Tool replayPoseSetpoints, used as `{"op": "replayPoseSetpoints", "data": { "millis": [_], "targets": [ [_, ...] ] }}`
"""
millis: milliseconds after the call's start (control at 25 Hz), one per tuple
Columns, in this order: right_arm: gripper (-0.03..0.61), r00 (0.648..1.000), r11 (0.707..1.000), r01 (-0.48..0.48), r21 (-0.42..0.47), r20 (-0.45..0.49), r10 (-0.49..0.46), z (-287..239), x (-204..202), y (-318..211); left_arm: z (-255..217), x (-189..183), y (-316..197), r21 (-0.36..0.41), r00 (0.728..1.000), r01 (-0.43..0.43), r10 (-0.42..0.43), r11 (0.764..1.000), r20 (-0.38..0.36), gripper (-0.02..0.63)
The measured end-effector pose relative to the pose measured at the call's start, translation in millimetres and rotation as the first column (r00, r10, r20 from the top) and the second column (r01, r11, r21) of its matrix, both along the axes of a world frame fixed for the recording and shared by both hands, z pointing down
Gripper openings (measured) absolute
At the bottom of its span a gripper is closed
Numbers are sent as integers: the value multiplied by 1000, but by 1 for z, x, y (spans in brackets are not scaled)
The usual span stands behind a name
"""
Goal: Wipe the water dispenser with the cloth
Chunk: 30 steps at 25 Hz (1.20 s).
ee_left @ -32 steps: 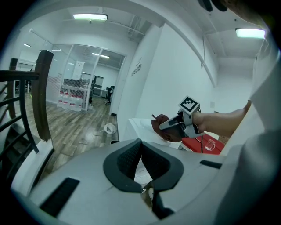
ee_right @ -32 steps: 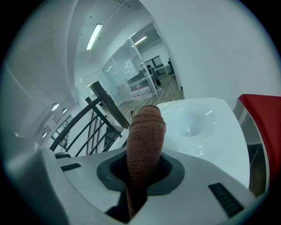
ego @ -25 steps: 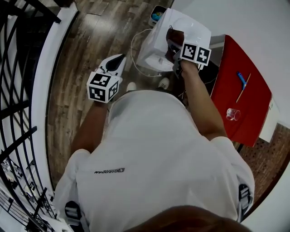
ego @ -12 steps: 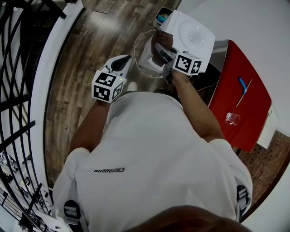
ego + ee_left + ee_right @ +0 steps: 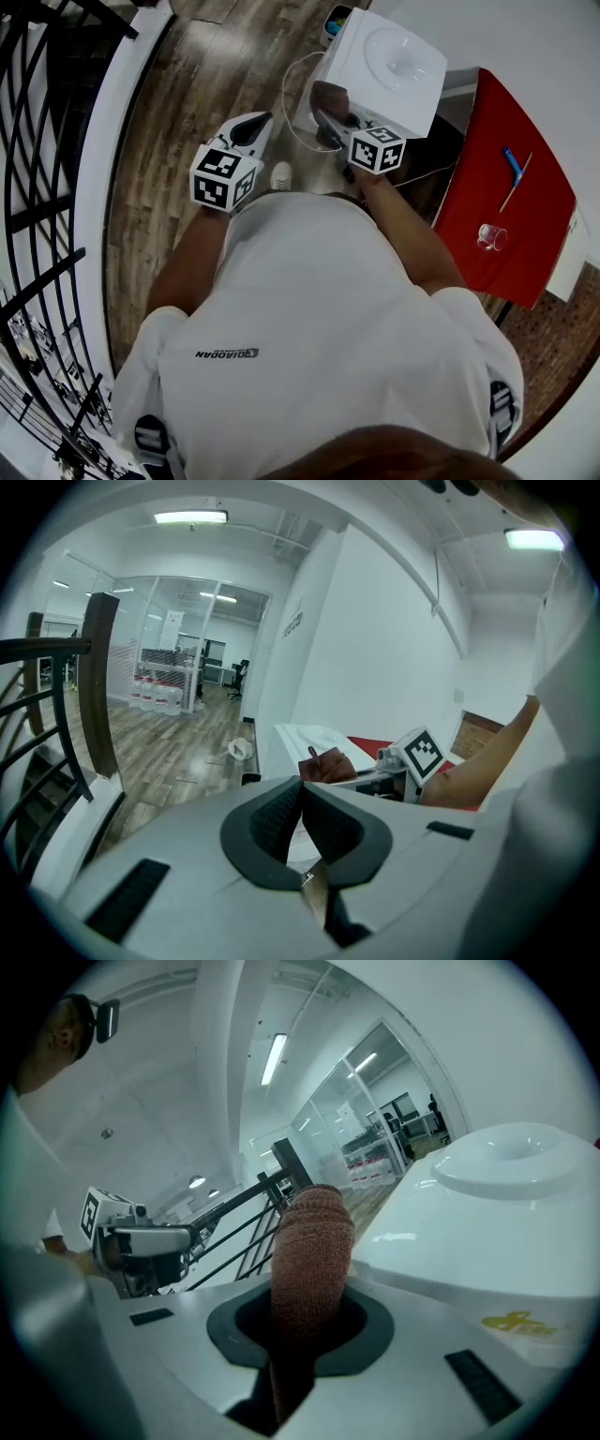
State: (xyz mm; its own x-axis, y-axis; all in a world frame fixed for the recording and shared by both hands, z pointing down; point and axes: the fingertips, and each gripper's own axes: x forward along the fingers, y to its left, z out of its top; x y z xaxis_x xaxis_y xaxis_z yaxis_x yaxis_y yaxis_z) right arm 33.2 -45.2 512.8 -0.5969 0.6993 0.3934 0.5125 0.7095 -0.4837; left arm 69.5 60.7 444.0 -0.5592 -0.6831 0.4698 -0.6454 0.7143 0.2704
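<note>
Three cameras: one on the head, one riding on each claw.
The head camera looks steeply down over the person's shirt (image 5: 309,328) to the wooden floor (image 5: 178,112), with the left claw (image 5: 251,124) and the right claw (image 5: 330,120) in the middle, the water dispenser (image 5: 398,66) at the top edge and the red tabletop (image 5: 506,187) at the right. The left claw's camera sits just behind its jaws and faces level across the room toward the dispenser and the right claw. The right claw's camera tilts upward past the cloth (image 5: 311,1241) in its jaws, very near the dispenser's top, with the left claw at its left side. All three views share the dispenser.
</note>
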Motion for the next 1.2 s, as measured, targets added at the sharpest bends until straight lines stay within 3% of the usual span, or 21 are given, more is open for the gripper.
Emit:
{"op": "replayPoseSetpoints", "data": {
  "millis": [760,960,1200],
  "targets": [
    [63,994,979,-108,171,15,107,40,58,-138,-16,25,-79,-8,997,-70,70,998,26,-8],
    [63,982,968,-186,168,19,186,44,67,-174,-12,28,-83,53,998,-41,44,998,-51,-8],
    [63,959,948,-284,143,34,282,41,78,-219,-13,33,-95,8,998,-55,56,998,-34,-8]
  ]
}}
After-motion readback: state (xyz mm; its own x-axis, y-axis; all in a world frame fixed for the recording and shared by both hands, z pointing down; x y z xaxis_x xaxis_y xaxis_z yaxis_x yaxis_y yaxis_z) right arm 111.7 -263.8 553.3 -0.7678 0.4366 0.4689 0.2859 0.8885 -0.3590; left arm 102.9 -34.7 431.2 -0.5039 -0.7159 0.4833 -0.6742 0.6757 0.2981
